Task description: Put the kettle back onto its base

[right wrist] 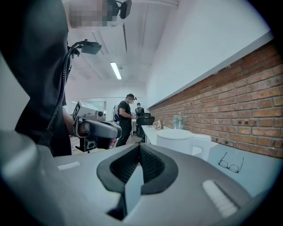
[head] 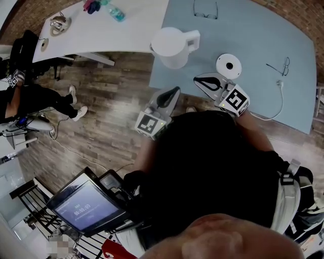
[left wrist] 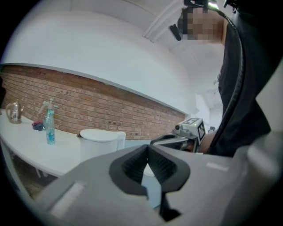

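A white kettle (head: 174, 46) stands near the left edge of the light blue table (head: 263, 35), with its handle to the right. Its round white base (head: 229, 66) lies to the right of it, bare. My left gripper (head: 175, 91) hovers at the table's near edge, just in front of the kettle, shut and holding nothing. My right gripper (head: 199, 79) is over the table between kettle and base, also shut and holding nothing. The left gripper view shows the kettle (left wrist: 99, 143) ahead at left. In the right gripper view the kettle (right wrist: 183, 139) stands ahead at right.
Two pairs of glasses (head: 205, 10) (head: 281, 66) and a white cable (head: 277, 98) lie on the blue table. A white table (head: 101, 30) at left carries a bottle (head: 115, 12) and a glass pot (head: 58, 23). A seated person (head: 30, 96) is at far left. A screen (head: 86, 205) stands near me.
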{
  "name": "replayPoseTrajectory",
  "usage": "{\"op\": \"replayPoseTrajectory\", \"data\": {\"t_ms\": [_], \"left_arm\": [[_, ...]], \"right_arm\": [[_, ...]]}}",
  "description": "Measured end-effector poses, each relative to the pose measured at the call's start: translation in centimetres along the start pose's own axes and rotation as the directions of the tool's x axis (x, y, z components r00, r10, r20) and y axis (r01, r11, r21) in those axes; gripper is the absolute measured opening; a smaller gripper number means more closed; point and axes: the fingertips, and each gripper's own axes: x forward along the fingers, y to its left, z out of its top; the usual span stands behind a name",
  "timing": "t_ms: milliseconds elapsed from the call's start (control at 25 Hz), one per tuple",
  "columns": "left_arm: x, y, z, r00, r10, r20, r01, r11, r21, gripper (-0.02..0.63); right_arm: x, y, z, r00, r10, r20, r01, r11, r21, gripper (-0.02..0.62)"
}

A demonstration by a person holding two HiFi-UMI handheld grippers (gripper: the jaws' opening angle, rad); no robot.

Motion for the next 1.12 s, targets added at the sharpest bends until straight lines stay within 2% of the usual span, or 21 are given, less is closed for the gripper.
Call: {"op": "replayPoseTrajectory", "data": {"t_ms": [320,520,1000,1120], "left_arm": [[0.9,0.7,-0.3,1.0,-0.007,-0.013,0.007,1.0,0.0,0.002],[1.5,0.5,0.1,0.999,-0.009,-0.034,0.009,1.0,-0.002,0.002],[0.1,1.8,-0.6,0.998,0.053,-0.02,-0.053,0.998,0.015,0.002],[-0.1,1.9,-0.4,0.997,0.065,-0.03,-0.065,0.998,-0.004,0.002]], "right_arm": [[-0.5,-1.6,0.0,0.999,-0.033,0.006,0.033,0.999,0.016,0.002],[-0.7,-3.0,-1.1,0.997,-0.065,-0.042,0.064,0.998,-0.026,0.002],[-0.1,-8.3,-4.0,0.976,-0.188,-0.109,0.182,0.981,-0.066,0.003],[0.2,-9.3,-4.7,0.97,-0.203,-0.133,0.197,0.979,-0.061,0.043]]}}
